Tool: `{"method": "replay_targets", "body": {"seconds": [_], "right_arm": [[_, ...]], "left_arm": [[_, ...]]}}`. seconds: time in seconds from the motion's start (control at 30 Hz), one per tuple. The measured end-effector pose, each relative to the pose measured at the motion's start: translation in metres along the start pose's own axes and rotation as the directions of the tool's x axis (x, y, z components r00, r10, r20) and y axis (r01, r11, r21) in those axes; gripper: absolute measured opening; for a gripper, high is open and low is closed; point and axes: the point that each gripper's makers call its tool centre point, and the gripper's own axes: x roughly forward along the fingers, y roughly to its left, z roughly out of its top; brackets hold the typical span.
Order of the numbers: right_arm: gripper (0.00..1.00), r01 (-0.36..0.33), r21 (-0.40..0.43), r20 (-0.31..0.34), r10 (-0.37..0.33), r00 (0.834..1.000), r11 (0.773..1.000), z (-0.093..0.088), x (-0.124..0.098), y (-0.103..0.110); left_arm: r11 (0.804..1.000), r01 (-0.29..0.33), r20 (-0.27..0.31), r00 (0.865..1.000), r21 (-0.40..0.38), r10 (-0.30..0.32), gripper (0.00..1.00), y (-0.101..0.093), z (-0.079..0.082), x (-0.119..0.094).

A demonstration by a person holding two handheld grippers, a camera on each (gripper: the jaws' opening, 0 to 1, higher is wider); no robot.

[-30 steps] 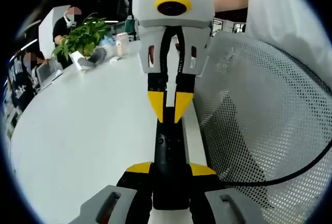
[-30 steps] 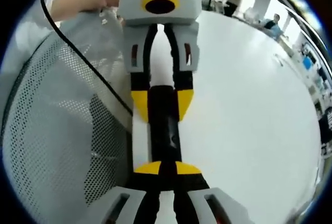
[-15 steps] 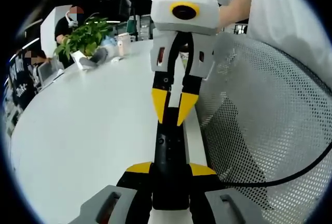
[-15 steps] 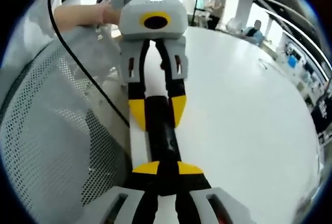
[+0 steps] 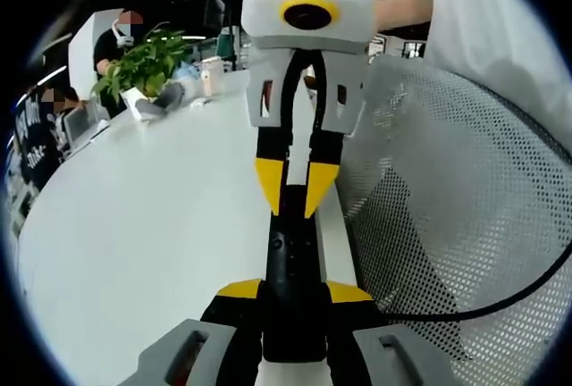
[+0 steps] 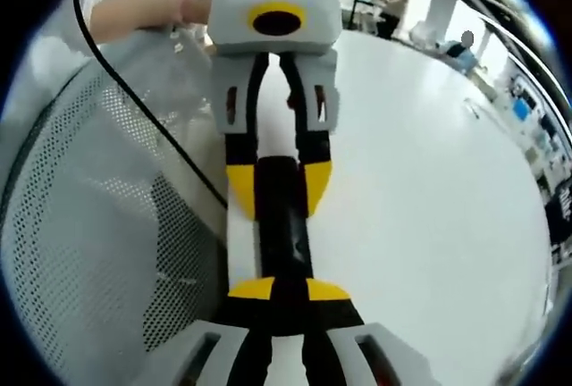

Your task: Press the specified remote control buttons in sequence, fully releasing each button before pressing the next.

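A slim black remote (image 5: 292, 252) lies lengthwise along the white table's edge, and my left gripper (image 5: 293, 292) is shut on its near end. From above, my right gripper (image 5: 293, 198) comes down with its yellow fingertips (image 5: 270, 191) close together on the remote's far end, by its small buttons. In the right gripper view the remote (image 6: 279, 225) runs from my right gripper (image 6: 288, 289) at the bottom up to my left gripper (image 6: 279, 191), whose jaws clasp it on both sides. Whether the tips touch a button is hidden.
The white table (image 5: 152, 216) spreads to the left, with a potted plant (image 5: 143, 60), a cup and seated people at its far end. A grey mesh chair back (image 5: 447, 225) stands right beside the remote, with a black cable (image 5: 500, 297) across it. A person's arm (image 6: 134, 15) holds the left gripper.
Half a second ago my right gripper had lifted up and away from the remote. It has now come back down onto the far end. The left gripper and the remote stay put.
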Motion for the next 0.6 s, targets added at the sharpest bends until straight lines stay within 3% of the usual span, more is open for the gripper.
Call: {"method": "replay_targets", "body": {"seconds": [0.1,0.17,0.27,0.6], "right_arm": [[0.07,-0.002,0.023,0.008,0.001,1.0,1.0,-0.0012,-0.0007,-0.0012],[0.08,0.013,0.038,0.098,-0.017,0.995,0.999,0.0013,-0.0008,-0.001],[0.07,0.045,0.065,0.16,-0.055,0.986,0.997,-0.0003,-0.0032,-0.001],[0.09,0.038,0.059,0.18,-0.048,0.983,0.998,0.0019,-0.0027,-0.0026]], "left_arm": [[1.0,0.001,-0.001,1.0,0.001,-0.001,0.25,0.0,-0.0001,-0.0002],[1.0,-0.001,-0.001,1.0,0.001,0.001,0.25,0.0004,-0.0004,-0.0002],[1.0,-0.002,0.0,1.0,-0.002,0.002,0.25,0.0007,-0.0006,0.0001],[1.0,-0.004,0.001,1.0,-0.001,0.004,0.25,0.001,-0.0009,0.0005]]}}
